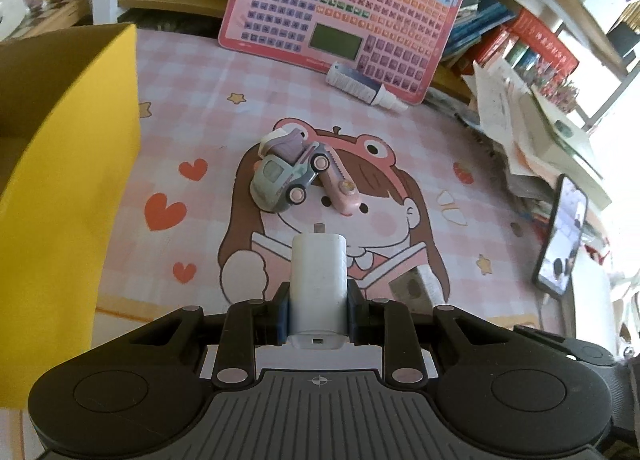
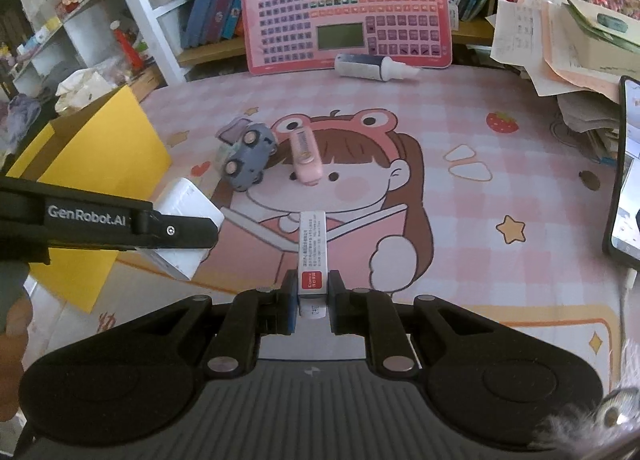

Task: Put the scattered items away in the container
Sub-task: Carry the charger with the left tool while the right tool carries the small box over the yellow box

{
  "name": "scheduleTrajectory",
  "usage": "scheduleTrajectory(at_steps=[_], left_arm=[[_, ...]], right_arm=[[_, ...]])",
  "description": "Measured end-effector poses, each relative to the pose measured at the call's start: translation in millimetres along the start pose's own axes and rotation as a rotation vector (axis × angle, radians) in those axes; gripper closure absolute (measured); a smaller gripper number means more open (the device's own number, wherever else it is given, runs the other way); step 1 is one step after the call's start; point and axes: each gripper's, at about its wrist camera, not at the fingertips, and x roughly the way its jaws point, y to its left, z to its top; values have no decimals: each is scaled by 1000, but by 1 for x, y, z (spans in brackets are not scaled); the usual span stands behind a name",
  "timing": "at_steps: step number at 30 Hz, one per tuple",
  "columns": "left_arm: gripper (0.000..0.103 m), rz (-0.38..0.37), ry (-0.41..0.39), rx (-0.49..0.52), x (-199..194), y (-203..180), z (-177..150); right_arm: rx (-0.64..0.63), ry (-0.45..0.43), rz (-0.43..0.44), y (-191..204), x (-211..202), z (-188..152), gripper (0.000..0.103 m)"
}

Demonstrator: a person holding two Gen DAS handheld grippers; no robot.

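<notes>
Left gripper [image 1: 318,312] is clamped on a white charger block [image 1: 318,280], blue pads pressed to both its sides; the block juts forward at lower centre of the left wrist view. Right gripper [image 2: 313,302] is clamped on a slim white box with a red label [image 2: 312,252], held at lower centre of the right wrist view.

Surface: pink checked mat [image 1: 460,187] printed with a cartoon girl in a frog hat, hearts and stars. Behind it, shelves of books and a pink keyboard toy [image 1: 344,15] leaning upright, with a white bottle [image 1: 362,85] lying at its foot. Loose papers and a propped phone [image 1: 562,236] sit at right of frame.

Yellow box [image 1: 76,195], the container, fills the left edge of the left wrist view, open at top, just left of the charger block. In the right wrist view the left gripper and its block sit at left-centre, in front of the box.

Toy car [image 1: 286,173], tipped on its side, touches a pink stapler-like item [image 1: 340,183] at mid-frame, ahead of both grippers.
</notes>
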Motion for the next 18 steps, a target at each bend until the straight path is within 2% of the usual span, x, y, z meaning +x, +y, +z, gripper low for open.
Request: scheduleTrajectory(at_steps=[8, 18], left_arm=[[78, -46, 2, -61, -20, 18, -19], [78, -109, 11, -59, -39, 30, -40]], right_arm=[[-23, -8, -12, 19, -17, -12, 89], [-48, -8, -45, 47, -35, -28, 89]])
